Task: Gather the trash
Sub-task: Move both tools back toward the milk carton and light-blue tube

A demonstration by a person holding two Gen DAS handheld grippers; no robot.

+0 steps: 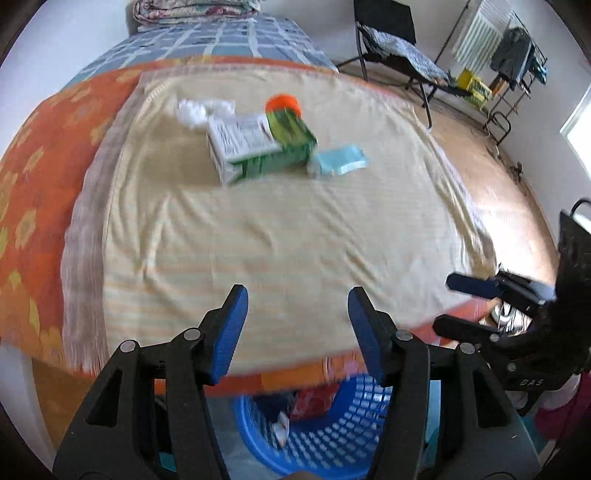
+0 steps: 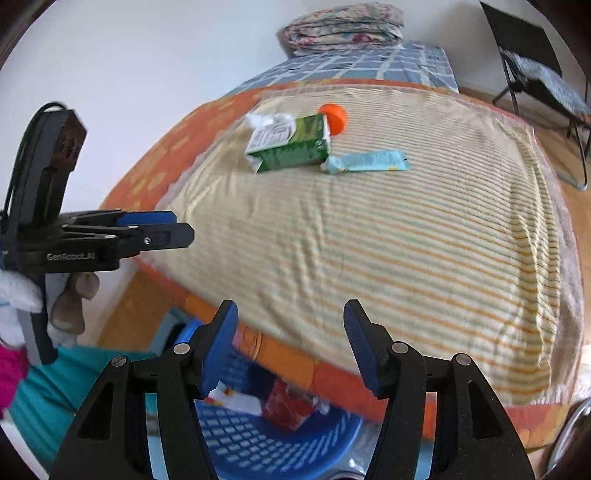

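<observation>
A green and white carton [image 1: 258, 149] [image 2: 290, 147] lies on the striped sheet in the far middle of the bed. An orange cap [image 1: 282, 103] [image 2: 334, 116] is behind it, crumpled white tissue [image 1: 201, 110] [image 2: 267, 120] at its left, a light blue wrapper [image 1: 341, 160] [image 2: 369, 161] at its right. A blue mesh basket [image 1: 332, 424] [image 2: 258, 435] with red and white trash stands on the floor below the bed's near edge. My left gripper [image 1: 297, 325] [image 2: 162, 229] is open and empty above the basket. My right gripper [image 2: 290, 339] [image 1: 454, 302] is open and empty beside it.
The bed [image 1: 258, 240] has an orange flowered cover [image 1: 33, 184] and a folded quilt [image 2: 343, 26] at its far end. A black folding chair [image 1: 395, 40] and a clothes rack [image 1: 517, 62] stand on the wooden floor at the right.
</observation>
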